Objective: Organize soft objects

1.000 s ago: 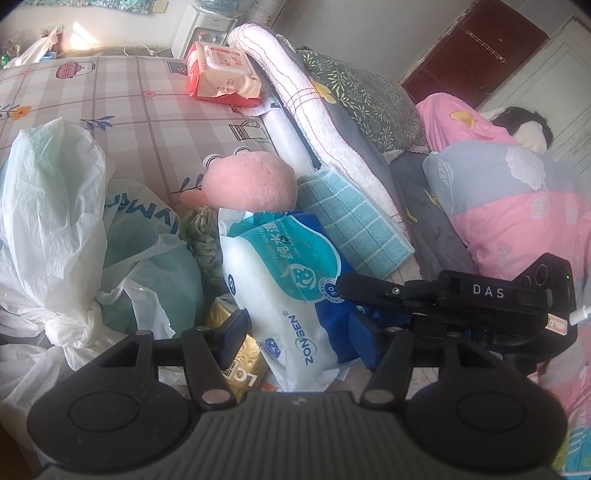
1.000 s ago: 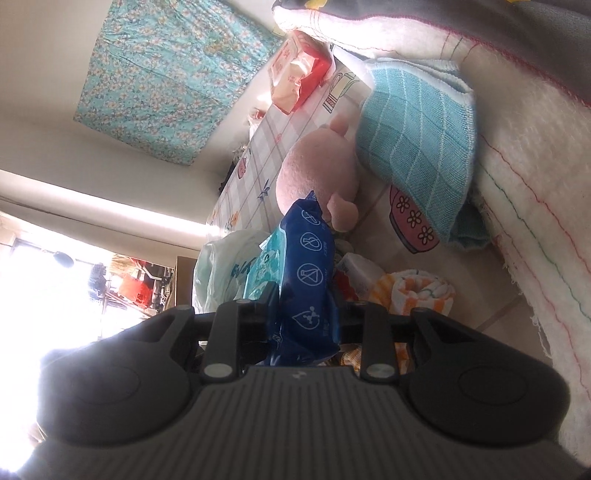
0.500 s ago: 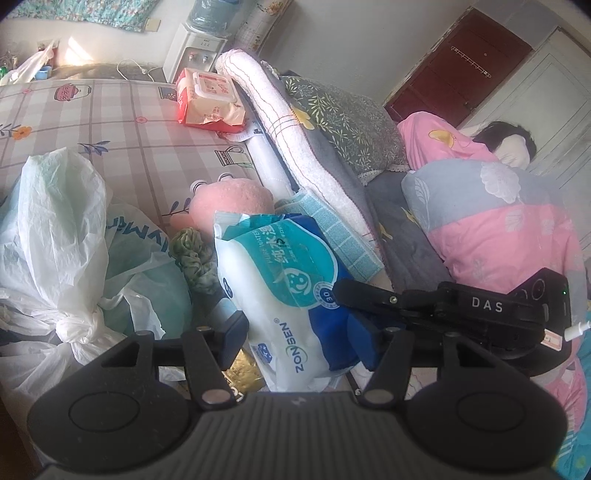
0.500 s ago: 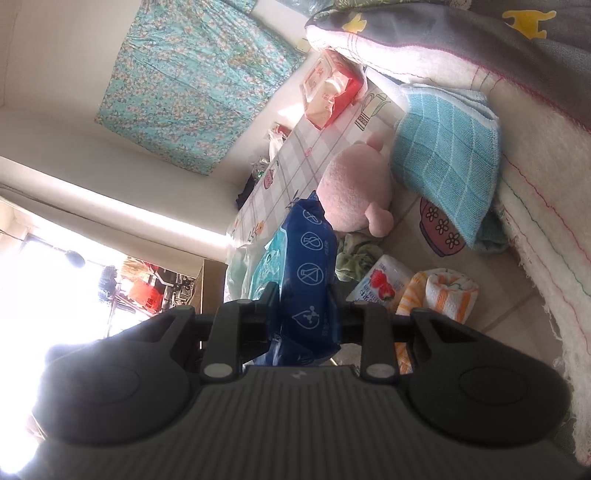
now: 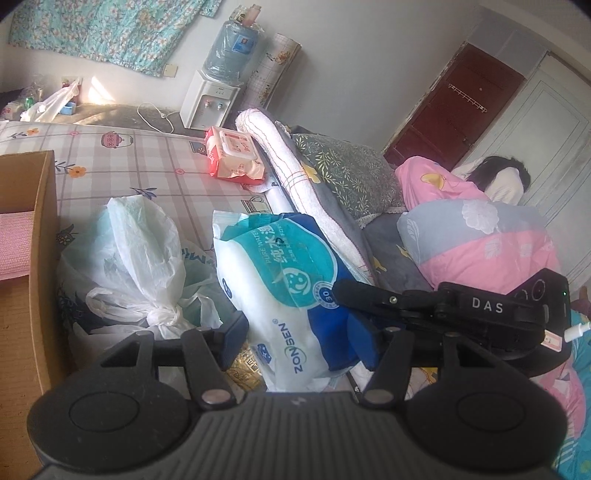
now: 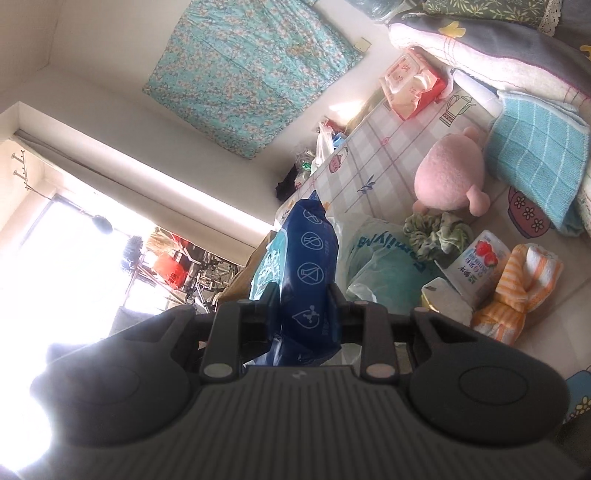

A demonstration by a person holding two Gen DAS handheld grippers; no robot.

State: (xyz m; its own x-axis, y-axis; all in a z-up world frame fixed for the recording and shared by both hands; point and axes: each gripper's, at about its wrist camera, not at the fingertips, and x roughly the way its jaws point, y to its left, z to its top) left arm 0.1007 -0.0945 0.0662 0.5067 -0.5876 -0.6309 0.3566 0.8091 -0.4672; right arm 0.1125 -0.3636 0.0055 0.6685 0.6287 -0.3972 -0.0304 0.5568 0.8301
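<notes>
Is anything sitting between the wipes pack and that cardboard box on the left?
Yes. The tied white plastic bag lies between the wipes pack, shut in the right gripper, and the cardboard box.

Over by the far wall a water dispenser carries its blue bottle, with a patterned roll leaning just beside it and a turquoise floral cloth pinned up to the left. A dark red door stands in the right corner. Someone lies under a pink and grey quilt, dark hair showing at the pillow.
</notes>
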